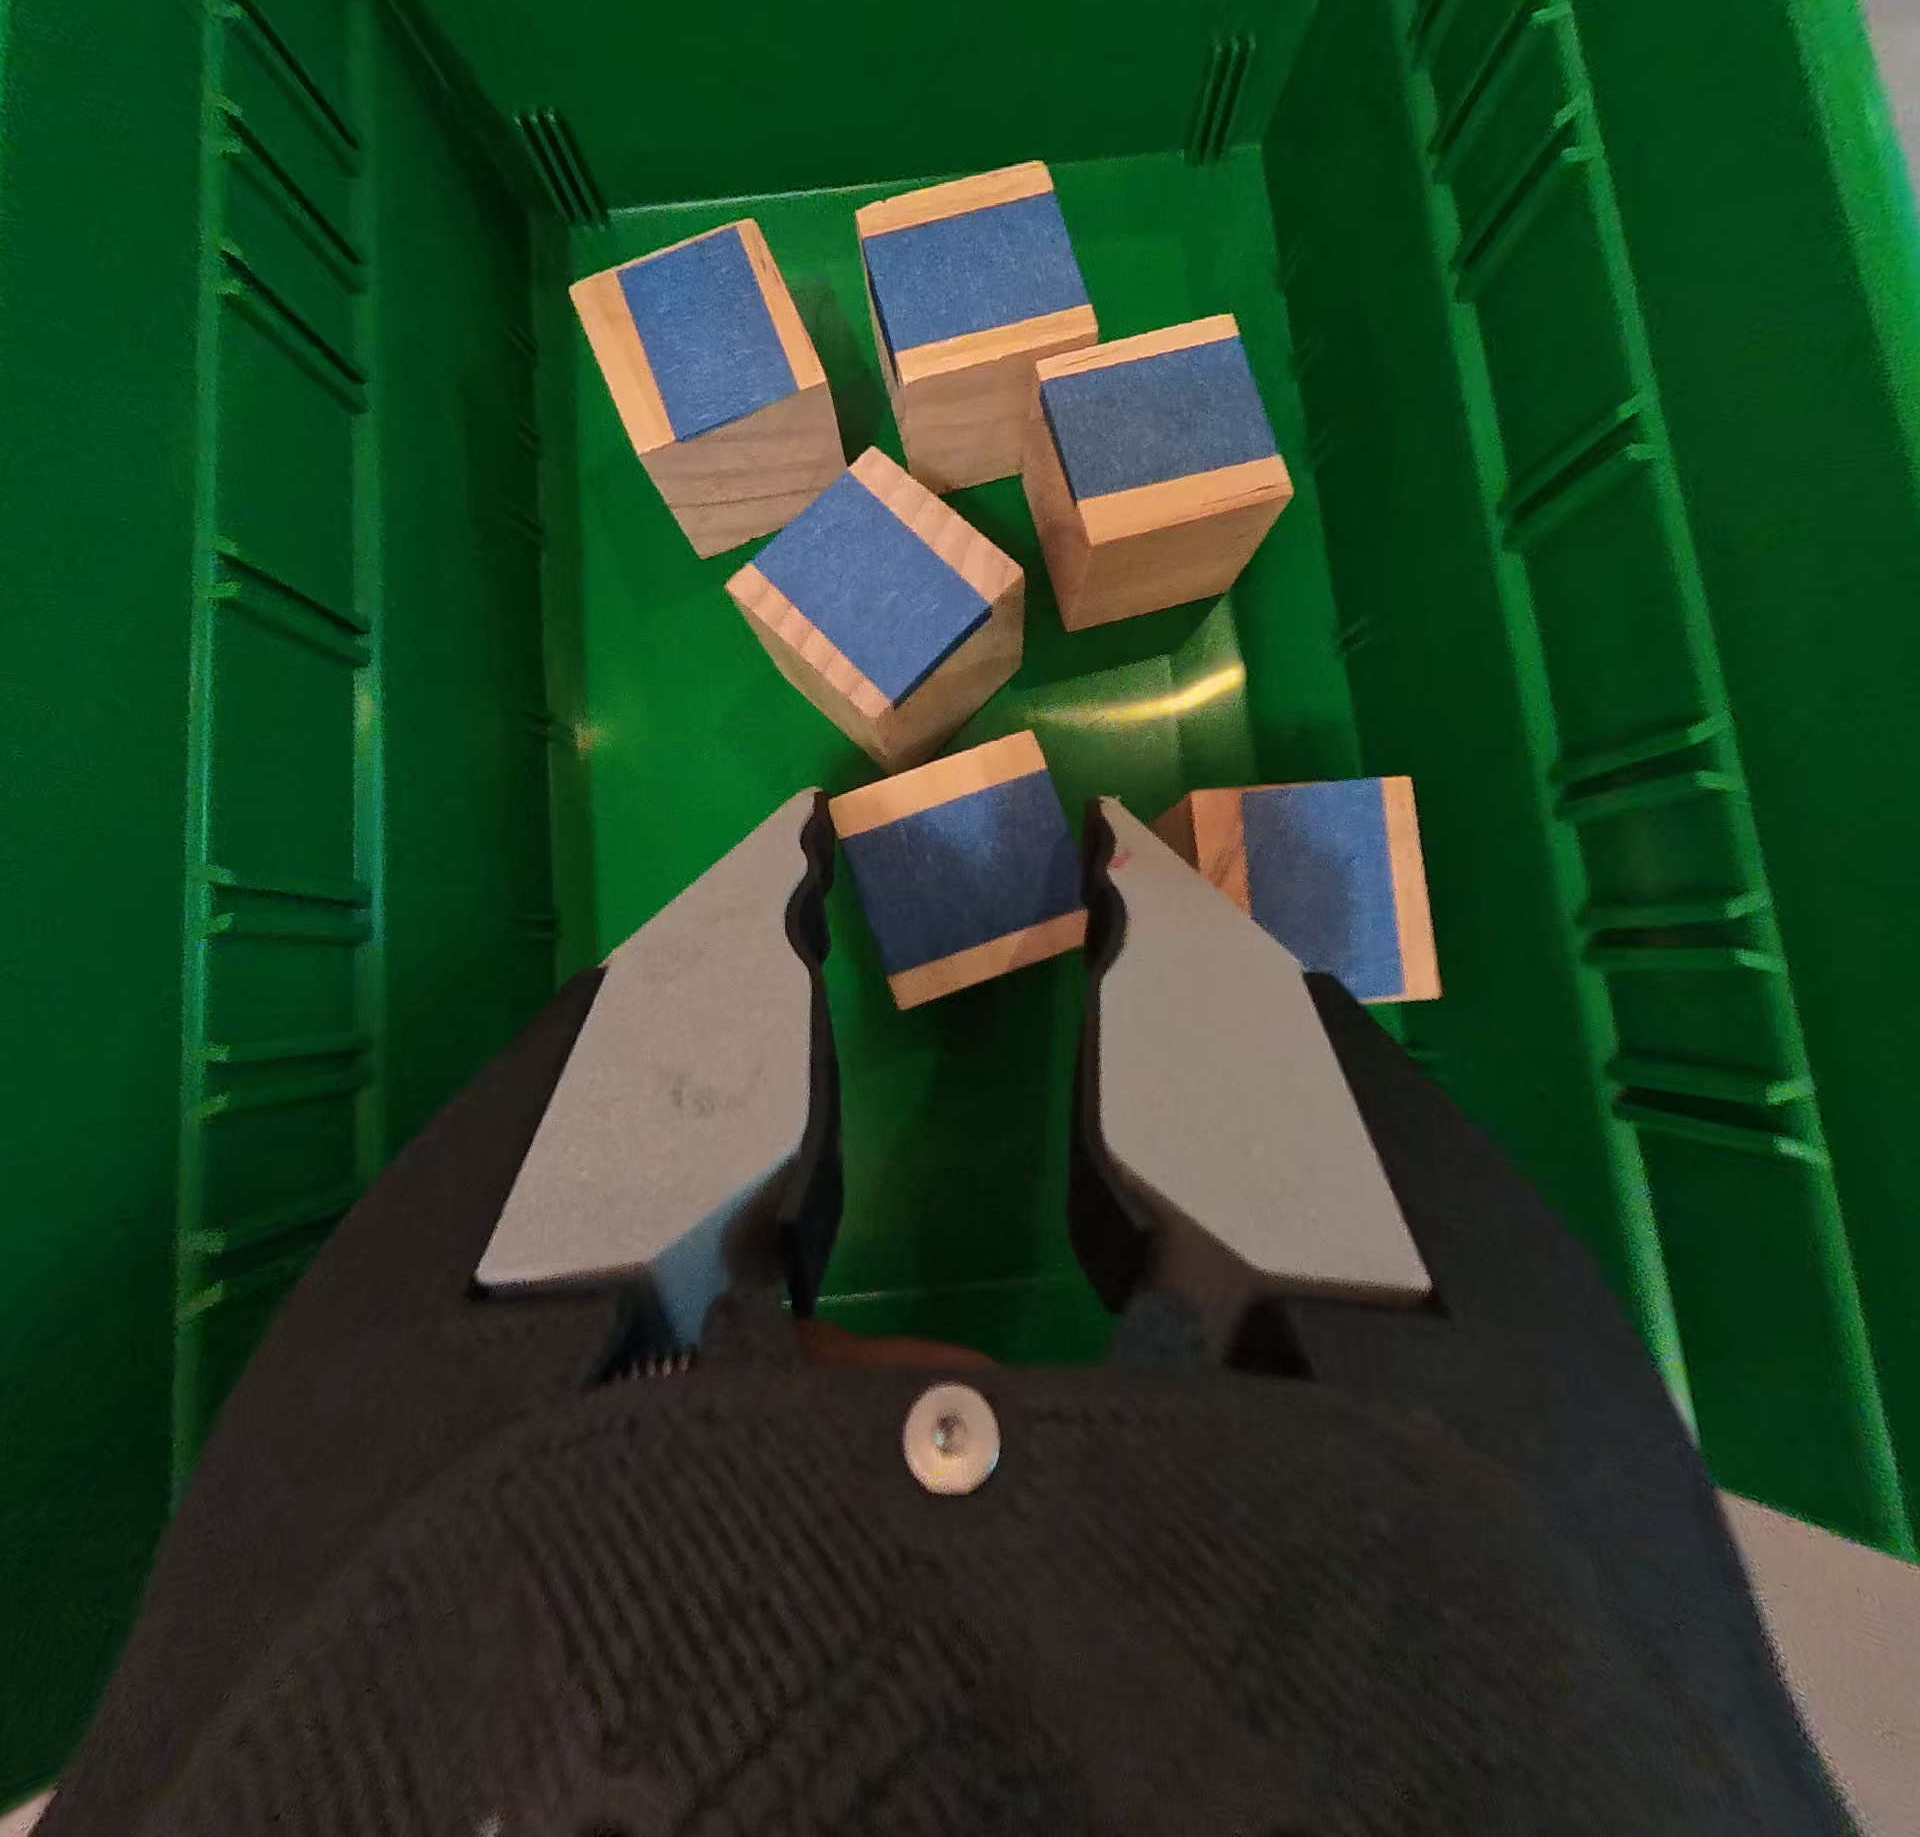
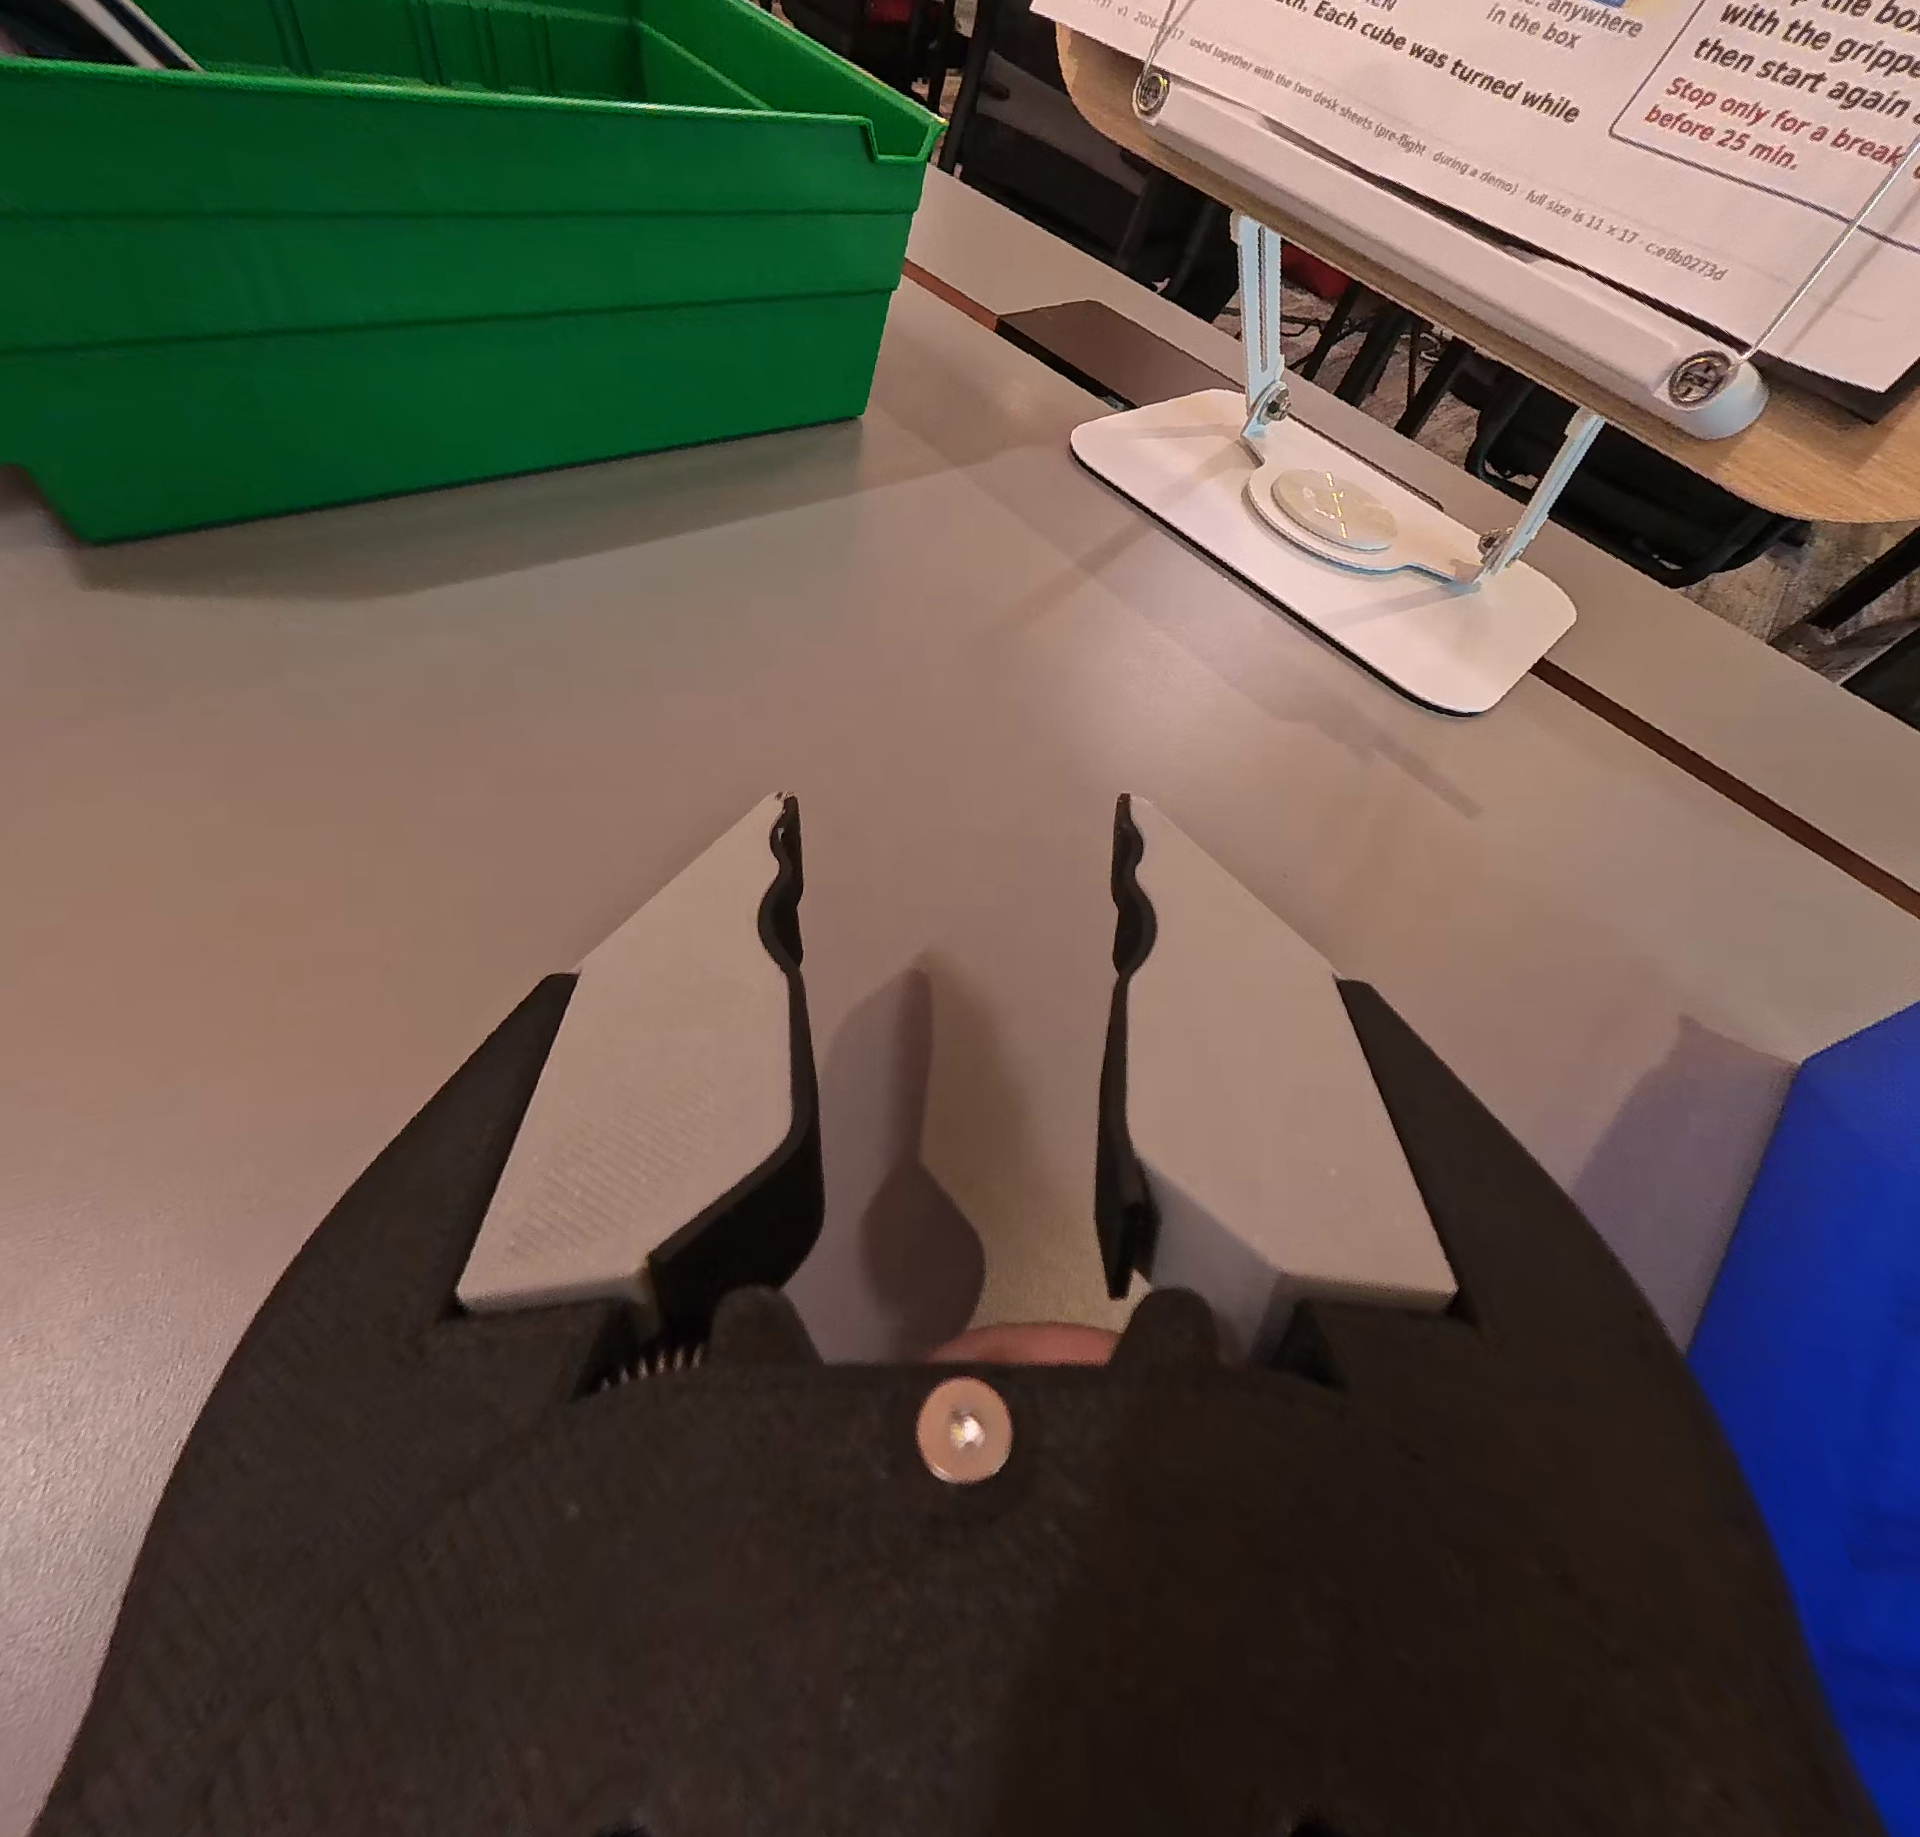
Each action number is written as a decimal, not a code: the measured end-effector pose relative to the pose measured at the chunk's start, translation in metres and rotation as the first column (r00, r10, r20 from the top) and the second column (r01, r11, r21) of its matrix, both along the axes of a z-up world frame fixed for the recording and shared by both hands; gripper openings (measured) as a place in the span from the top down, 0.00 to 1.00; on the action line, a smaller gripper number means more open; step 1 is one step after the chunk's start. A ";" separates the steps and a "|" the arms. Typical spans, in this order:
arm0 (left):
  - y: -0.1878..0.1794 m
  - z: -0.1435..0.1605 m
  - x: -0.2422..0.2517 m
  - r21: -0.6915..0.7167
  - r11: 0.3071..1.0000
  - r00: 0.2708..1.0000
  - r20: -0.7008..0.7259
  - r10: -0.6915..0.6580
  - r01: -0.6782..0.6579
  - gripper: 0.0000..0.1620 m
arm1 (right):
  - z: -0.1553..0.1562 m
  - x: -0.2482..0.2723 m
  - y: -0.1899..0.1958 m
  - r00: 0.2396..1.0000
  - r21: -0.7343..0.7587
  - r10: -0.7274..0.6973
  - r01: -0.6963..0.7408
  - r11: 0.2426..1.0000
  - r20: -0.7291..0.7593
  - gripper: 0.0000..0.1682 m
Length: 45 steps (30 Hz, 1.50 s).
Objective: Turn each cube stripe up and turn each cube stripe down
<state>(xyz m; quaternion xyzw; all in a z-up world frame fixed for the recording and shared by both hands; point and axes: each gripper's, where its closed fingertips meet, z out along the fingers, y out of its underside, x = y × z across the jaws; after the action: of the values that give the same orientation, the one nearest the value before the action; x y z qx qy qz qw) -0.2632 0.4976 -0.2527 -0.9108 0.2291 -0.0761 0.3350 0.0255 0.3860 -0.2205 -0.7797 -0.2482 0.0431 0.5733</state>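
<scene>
Several wooden cubes lie on the floor of a green bin (image 1: 291, 644), each with its blue stripe facing up. My left gripper (image 1: 956, 821) reaches down into the bin. Its two fingertips press against the left and right sides of the nearest cube (image 1: 961, 873), stripe up. Another cube (image 1: 1340, 883) lies just right of the right finger. Four more cubes, such as the middle one (image 1: 878, 598), lie farther back. My right gripper (image 2: 951, 811) is open and empty, low over the grey table (image 2: 520, 748), outside the bin.
In the right wrist view a green bin (image 2: 416, 333) stands at the far left of the table. A white stand (image 2: 1330, 530) holding a printed sheet is at the far right. A blue object (image 2: 1829, 1372) is at the right edge. The bin walls are close around the left gripper.
</scene>
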 end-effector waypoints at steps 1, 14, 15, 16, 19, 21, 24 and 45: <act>0.000 0.002 -0.002 0.025 1.000 1.000 -0.013 0.001 0.000 0.71 | 0.000 0.000 0.000 1.000 0.000 0.000 0.000 1.000 -0.001 0.66; -0.067 0.122 0.048 0.439 0.883 0.937 0.208 -0.281 0.167 0.71 | 0.000 -0.004 -0.001 0.999 -0.017 0.019 -0.019 1.000 -0.035 0.66; -0.075 0.126 0.056 0.458 0.870 0.927 0.214 -0.308 0.184 0.71 | 0.000 -0.004 -0.001 0.999 -0.018 0.018 -0.018 1.000 -0.044 0.66; -0.082 0.129 0.065 0.472 0.859 0.916 0.224 -0.333 0.197 0.72 | 0.001 -0.003 -0.001 0.999 -0.019 0.016 -0.017 1.000 -0.051 0.66; -0.102 0.132 0.091 0.494 0.837 0.871 0.277 -0.407 0.234 0.71 | 0.003 -0.003 -0.002 0.997 -0.016 0.026 -0.027 1.000 -0.073 0.66; -0.111 0.131 0.108 0.498 0.827 0.840 0.307 -0.447 0.259 0.72 | 0.004 -0.006 -0.003 0.995 -0.015 0.043 -0.045 0.999 -0.095 0.66; -0.119 0.127 0.133 0.520 0.801 0.801 0.322 -0.504 0.296 0.71 | 0.006 -0.011 -0.005 0.991 -0.014 0.068 -0.070 0.997 -0.118 0.66; -0.125 0.087 0.226 0.627 0.630 0.668 0.225 -0.709 0.458 0.72 | 0.022 -0.014 -0.011 0.966 0.024 0.136 -0.134 0.991 -0.220 0.66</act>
<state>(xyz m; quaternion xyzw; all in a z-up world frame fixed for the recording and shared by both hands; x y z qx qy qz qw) -0.0367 0.3730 -0.1661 -0.6097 0.4473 -0.3283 0.5660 0.0114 0.3747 -0.1986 -0.7489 -0.2355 0.1671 0.5964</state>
